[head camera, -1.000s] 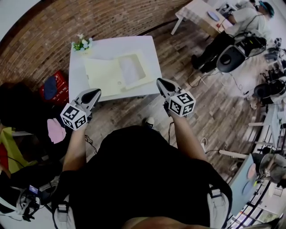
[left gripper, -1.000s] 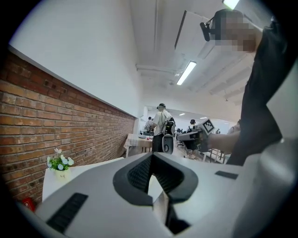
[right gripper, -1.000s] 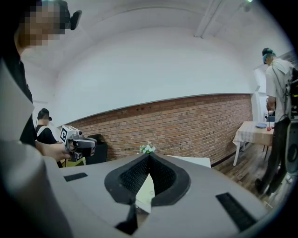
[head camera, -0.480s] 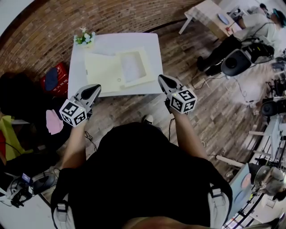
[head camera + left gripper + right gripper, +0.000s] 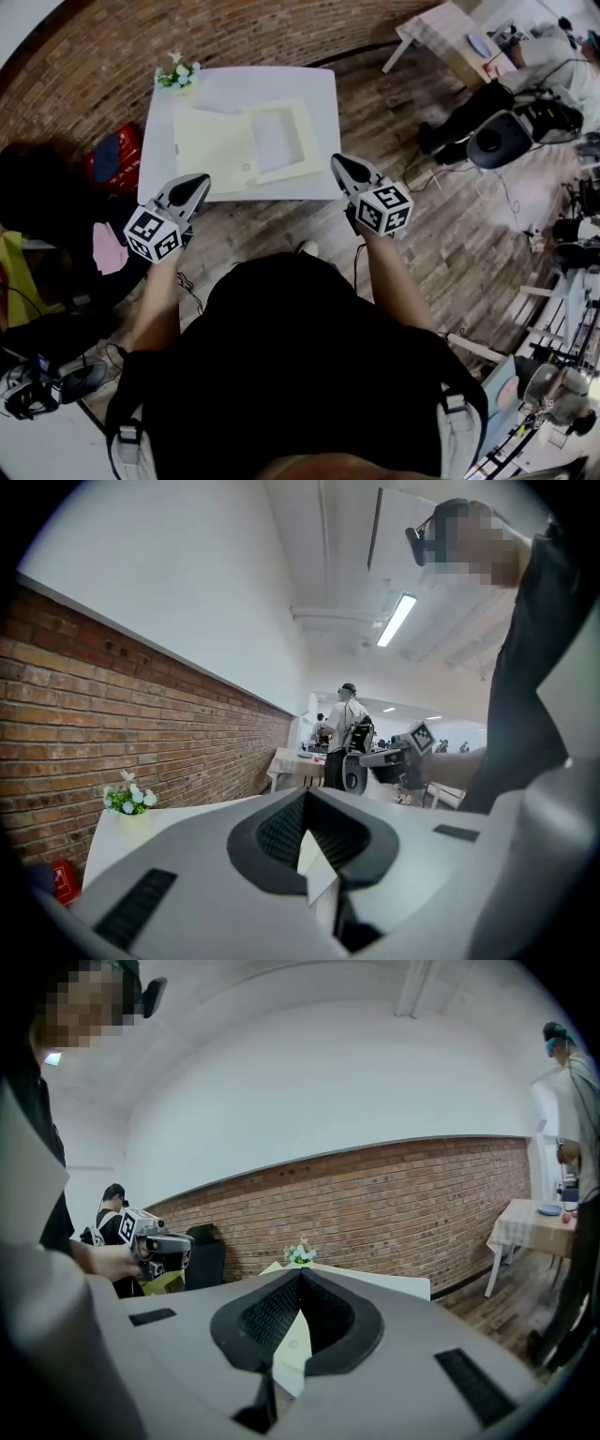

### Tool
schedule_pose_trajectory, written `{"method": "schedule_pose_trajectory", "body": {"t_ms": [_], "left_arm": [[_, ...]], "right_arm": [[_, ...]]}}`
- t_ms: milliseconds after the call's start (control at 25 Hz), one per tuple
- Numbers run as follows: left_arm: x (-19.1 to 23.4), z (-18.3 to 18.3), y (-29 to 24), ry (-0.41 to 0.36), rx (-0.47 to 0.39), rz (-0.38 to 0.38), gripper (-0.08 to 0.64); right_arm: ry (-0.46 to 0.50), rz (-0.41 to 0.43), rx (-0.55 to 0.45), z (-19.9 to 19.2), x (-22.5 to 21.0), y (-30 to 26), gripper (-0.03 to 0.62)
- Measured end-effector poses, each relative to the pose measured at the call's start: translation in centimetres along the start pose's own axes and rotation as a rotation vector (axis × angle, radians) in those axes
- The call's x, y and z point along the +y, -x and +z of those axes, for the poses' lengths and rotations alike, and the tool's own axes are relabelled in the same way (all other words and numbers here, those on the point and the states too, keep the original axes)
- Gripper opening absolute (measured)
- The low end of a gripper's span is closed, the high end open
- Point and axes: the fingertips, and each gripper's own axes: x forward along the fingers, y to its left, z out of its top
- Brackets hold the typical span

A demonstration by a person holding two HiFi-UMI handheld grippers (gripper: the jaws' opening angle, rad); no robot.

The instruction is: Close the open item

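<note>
A flat cream box (image 5: pixel 275 141) lies open on the white table (image 5: pixel 319 89). Its lid (image 5: pixel 214 150) is folded out flat to the left of the shallow tray. My left gripper (image 5: pixel 199 181) hovers short of the table's near left edge, jaws shut with nothing between them. My right gripper (image 5: pixel 339 165) hangs by the near right corner, also shut and empty. In the left gripper view the left gripper (image 5: pixel 305 794) points over the table with its tips together. In the right gripper view the right gripper (image 5: pixel 300 1274) does the same, a sliver of the cream box (image 5: pixel 291 1344) showing below the tips.
A small pot of white flowers (image 5: pixel 178 75) stands at the table's far left corner by the brick wall. A red bag (image 5: pixel 108 164) sits on the floor left of the table. Seated people and chairs (image 5: pixel 487 103) crowd the right, and another table (image 5: pixel 450 33) stands beyond.
The view has drifted a little, so the table sits slightly higher in the picture. Both grippers stay shut, in about the same place before the table.
</note>
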Motion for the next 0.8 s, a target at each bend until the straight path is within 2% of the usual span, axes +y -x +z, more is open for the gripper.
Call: {"method": "schedule_pose_trajectory", "body": {"t_ms": [800], "left_arm": [[0.8, 0.6, -3.6, 0.005, -0.002, 0.124, 0.009]], "right_arm": [[0.047, 0.098, 0.025, 1.3, -5.5, -2.1, 0.02]]}}
